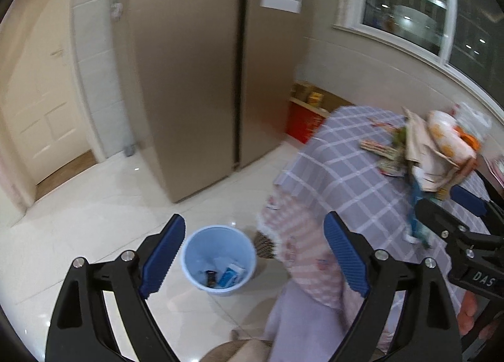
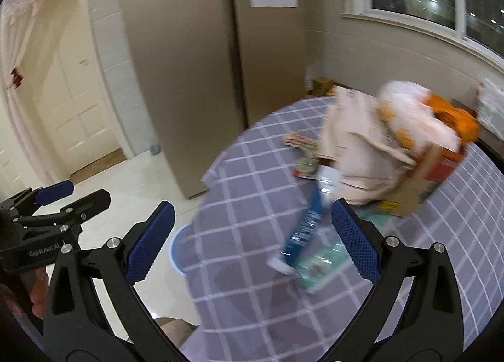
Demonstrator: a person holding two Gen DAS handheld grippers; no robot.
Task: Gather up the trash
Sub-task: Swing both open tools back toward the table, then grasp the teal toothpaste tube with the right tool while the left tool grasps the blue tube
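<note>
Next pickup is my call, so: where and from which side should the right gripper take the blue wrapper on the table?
Take the blue wrapper across its narrow middle, coming down from above with the open right gripper. It lies long, thin and flat on the checked tablecloth, so only its long edges offer a pinch.

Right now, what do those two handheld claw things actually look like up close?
Both match: the left claw and the right claw each have two black, angular arms with cut-out slots and silver bolts, tipped with ribbed blue pads. White lettering marks the black bodies, partly readable only. No cables or sleeves show; just a bit of a hand behind one.
</note>
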